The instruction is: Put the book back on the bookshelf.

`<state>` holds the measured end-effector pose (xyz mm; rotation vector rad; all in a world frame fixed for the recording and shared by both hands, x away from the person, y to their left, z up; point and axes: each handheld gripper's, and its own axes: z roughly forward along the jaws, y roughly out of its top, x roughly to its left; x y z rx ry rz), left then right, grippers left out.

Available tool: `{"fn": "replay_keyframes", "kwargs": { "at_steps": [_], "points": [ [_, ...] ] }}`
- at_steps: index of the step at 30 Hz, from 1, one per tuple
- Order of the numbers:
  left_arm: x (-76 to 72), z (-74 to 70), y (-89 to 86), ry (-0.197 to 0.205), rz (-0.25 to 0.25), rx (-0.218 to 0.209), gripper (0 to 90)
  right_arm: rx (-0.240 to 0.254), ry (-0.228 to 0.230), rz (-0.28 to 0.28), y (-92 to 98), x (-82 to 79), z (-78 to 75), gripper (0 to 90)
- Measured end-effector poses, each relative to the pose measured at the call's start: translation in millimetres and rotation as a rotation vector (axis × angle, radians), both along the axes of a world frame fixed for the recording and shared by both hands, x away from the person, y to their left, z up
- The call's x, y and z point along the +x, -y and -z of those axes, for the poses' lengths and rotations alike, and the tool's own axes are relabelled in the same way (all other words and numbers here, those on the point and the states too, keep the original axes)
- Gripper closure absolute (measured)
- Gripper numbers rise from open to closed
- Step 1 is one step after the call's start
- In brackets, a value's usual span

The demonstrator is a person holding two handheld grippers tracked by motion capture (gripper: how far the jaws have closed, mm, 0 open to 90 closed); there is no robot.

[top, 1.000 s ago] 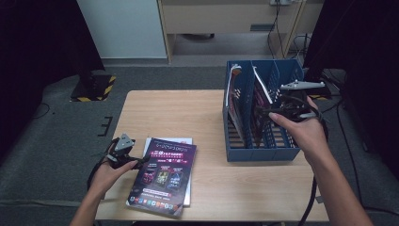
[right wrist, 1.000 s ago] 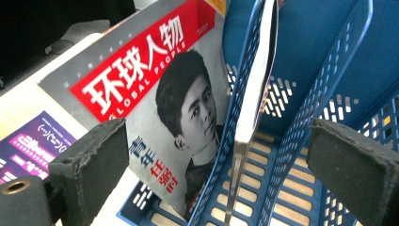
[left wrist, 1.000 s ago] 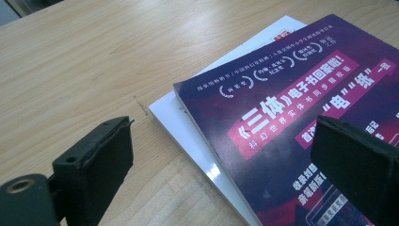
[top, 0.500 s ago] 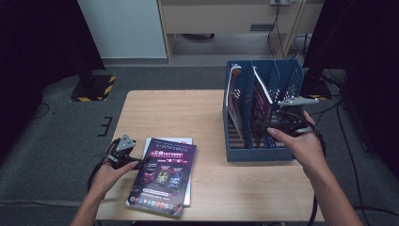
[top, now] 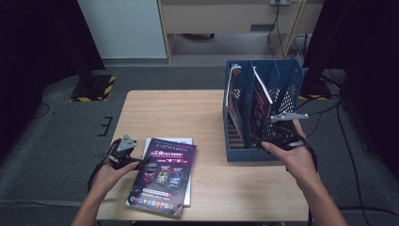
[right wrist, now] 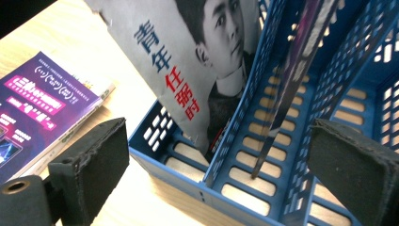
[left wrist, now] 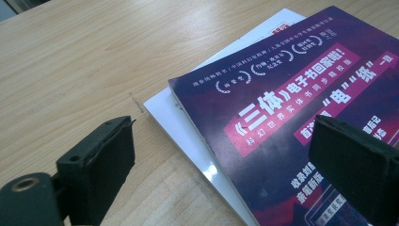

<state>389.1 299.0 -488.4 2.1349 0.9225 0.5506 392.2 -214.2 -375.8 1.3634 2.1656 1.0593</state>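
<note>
High view: left gripper (top: 141,162) gaped wide at purple glossy magazine (top: 164,176) near worktop's front edge; right gripper (top: 263,140) wide, empty, at blue perforated plastic file rack (top: 287,89).

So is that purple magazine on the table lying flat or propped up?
Flat. The purple magazine lies face up on a white booklet on the table, cover text readable.
</note>
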Motion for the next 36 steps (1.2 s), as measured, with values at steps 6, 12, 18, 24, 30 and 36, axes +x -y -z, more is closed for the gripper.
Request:
{"fn": "replay_keyframes", "kwargs": {
  "at_steps": [6,12,18,24,30,36],
  "points": [
    [-0.1,0.5,0.4,0.001,0.001,0.011,8.0,-0.007,-0.005,-0.018,-4.9,-5.6,13.6,6.8],
    [0.6,0.0,-0.7,0.007,-0.024,0.011,8.5,0.004,-0.019,-0.045,-13.4,-12.5,29.3,7.4],
    [-0.2,-0.9,-1.1,0.013,-0.021,0.001,12.5,0.015,-0.024,-0.078,-28.4,-16.8,40.4,8.4],
    [-0.7,-1.7,-0.2,0.015,-0.015,0.001,12.6,0.027,-0.022,-0.116,-48.3,-20.8,48.3,9.7],
    [-0.8,-2.5,0.2,0.017,-0.015,-0.004,12.9,0.025,-0.032,-0.154,-69.3,-23.6,56.6,9.5],
    [-0.6,-1.7,1.6,0.013,-0.009,0.000,14.4,0.036,-0.035,-0.187,-88.3,-23.1,63.2,10.2]
  ]
}}
